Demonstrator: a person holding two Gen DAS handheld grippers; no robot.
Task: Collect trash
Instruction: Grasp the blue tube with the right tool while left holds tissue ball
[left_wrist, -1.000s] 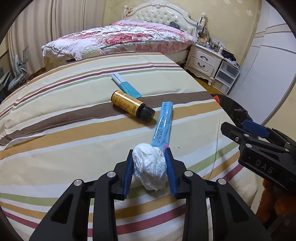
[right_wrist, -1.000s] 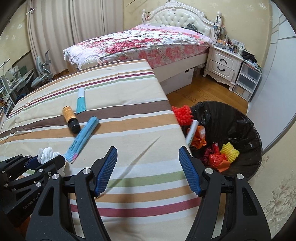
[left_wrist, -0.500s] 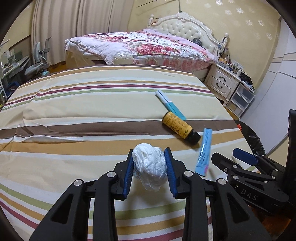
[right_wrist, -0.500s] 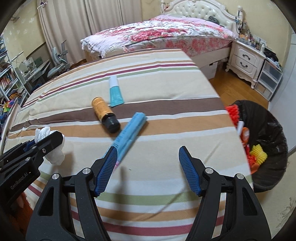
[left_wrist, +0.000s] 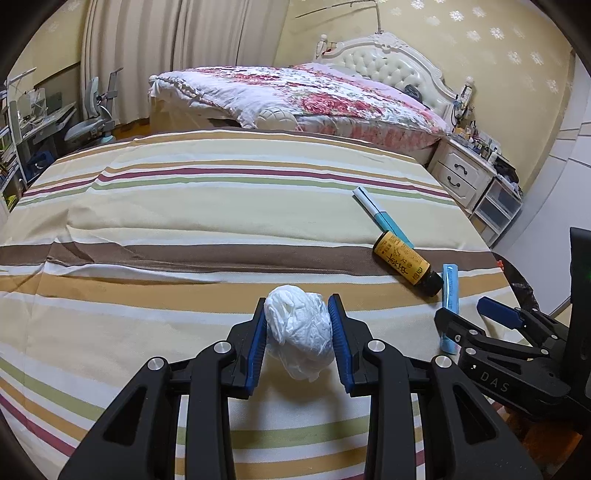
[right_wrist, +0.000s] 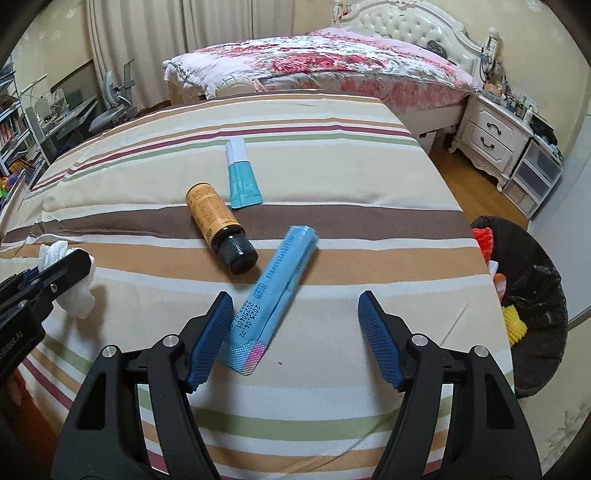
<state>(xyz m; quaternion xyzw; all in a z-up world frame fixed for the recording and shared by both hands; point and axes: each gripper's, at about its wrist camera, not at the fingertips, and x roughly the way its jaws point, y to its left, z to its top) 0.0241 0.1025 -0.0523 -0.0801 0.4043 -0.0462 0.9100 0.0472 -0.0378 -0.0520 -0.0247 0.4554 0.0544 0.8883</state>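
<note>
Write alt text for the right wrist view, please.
The open right gripper hovers over a blue tube on a striped cloth, beside an orange bottle and a teal tube. A black-lined trash bin stands at right.

Striped cloth (right_wrist: 332, 387), white wad (left_wrist: 299, 328), orange bottle (right_wrist: 212, 212), blue tube (right_wrist: 280, 280).

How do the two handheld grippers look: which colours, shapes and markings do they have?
Both the left gripper and the right gripper have black angular plastic frames with triangular cut-outs and silver bolt heads. Their fingers carry blue ribbed pads. White letters "DAS" mark the right gripper's side, and "GenRobot.AI", partly cut off, marks the left one's side.
</note>
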